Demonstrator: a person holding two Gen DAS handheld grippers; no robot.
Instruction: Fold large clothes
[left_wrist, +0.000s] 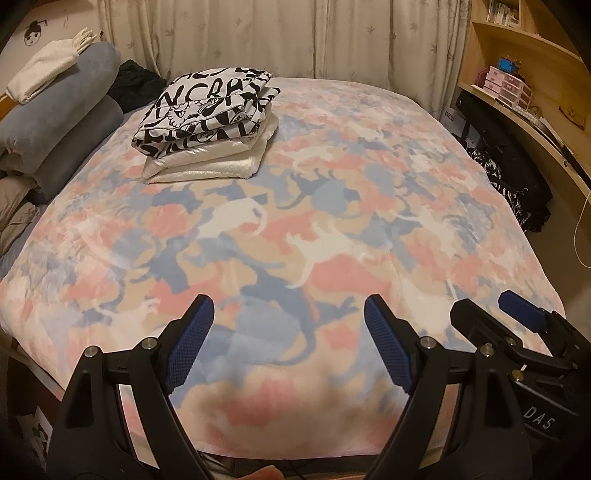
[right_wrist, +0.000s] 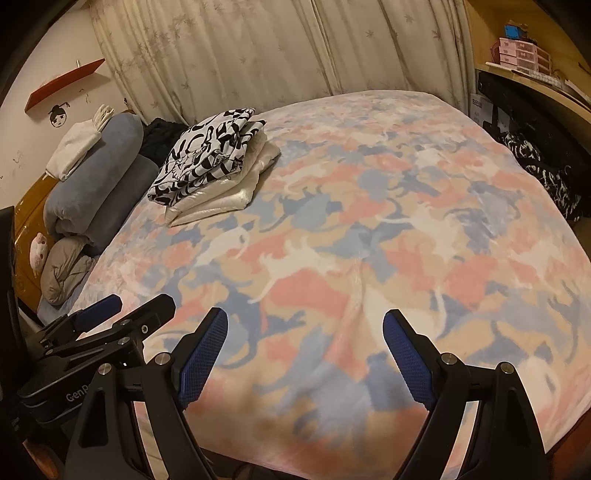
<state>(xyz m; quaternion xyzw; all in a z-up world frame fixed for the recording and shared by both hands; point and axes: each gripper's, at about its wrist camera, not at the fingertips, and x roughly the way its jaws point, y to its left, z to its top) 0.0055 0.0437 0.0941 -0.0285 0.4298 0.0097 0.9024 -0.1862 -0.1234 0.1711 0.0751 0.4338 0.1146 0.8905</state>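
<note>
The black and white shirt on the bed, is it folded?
Folded. The black and white shirt lies in neat layers atop a folded white garment.

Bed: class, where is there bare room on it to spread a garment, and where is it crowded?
Free: the blanket from the folded stack across to the desk side and down to both open grippers. Crowded: the far left corner, with stack and rolled bedding.

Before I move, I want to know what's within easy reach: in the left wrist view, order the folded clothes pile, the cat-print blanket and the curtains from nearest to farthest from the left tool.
1. Cat-print blanket: directly under the open left tool.
2. Folded clothes pile: on the blanket, far left.
3. Curtains: behind the bed, farthest.
</note>
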